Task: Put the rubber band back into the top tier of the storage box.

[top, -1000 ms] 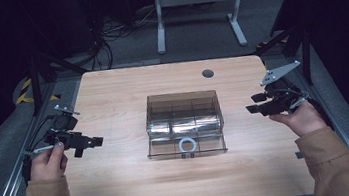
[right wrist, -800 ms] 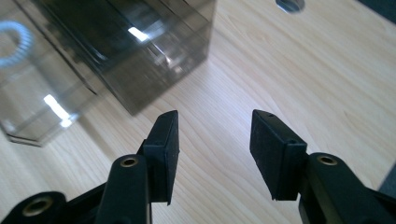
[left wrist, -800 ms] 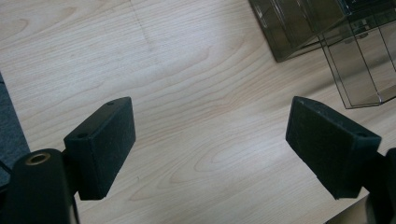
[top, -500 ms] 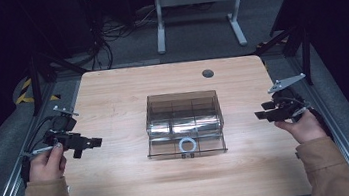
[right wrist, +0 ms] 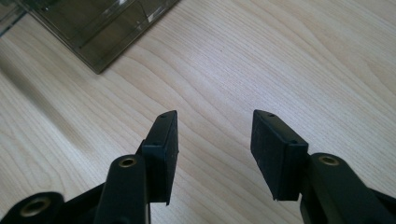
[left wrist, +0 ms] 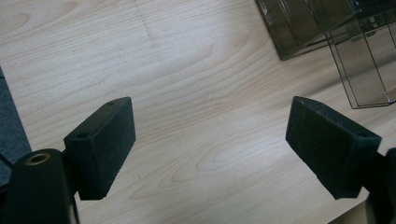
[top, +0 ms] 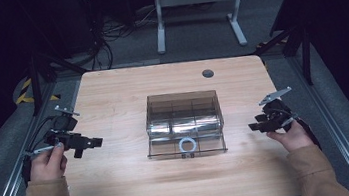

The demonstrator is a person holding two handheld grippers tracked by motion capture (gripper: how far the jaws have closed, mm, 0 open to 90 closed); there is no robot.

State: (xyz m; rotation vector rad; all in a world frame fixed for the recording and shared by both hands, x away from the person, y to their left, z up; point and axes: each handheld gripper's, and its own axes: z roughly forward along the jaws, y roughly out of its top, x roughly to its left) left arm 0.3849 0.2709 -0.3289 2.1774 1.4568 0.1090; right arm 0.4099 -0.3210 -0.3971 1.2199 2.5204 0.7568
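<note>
A smoky clear plastic box [top: 183, 117] with a drawer pulled partly out stands at the middle of the wooden table [top: 111, 90]; a white ring [top: 187, 145] lies in the drawer front. My left gripper [top: 90, 143] hovers at the table's left side, open, jaws wide apart over bare wood [left wrist: 210, 135]. My right gripper [top: 256, 125] is at the table's right side, open with a narrower gap [right wrist: 215, 135]. A corner of the box [left wrist: 322, 32] appears in the left gripper view and the box [right wrist: 93, 23] at the top left of the right gripper view.
A round grommet hole [top: 208, 73] sits near the table's far edge. Metal rails [top: 337, 128] run along both sides of the table. A desk frame [top: 197, 9] and cables [top: 104, 31] stand on the floor beyond.
My right gripper has come down and toward the near edge of the table. The left gripper has barely moved.
</note>
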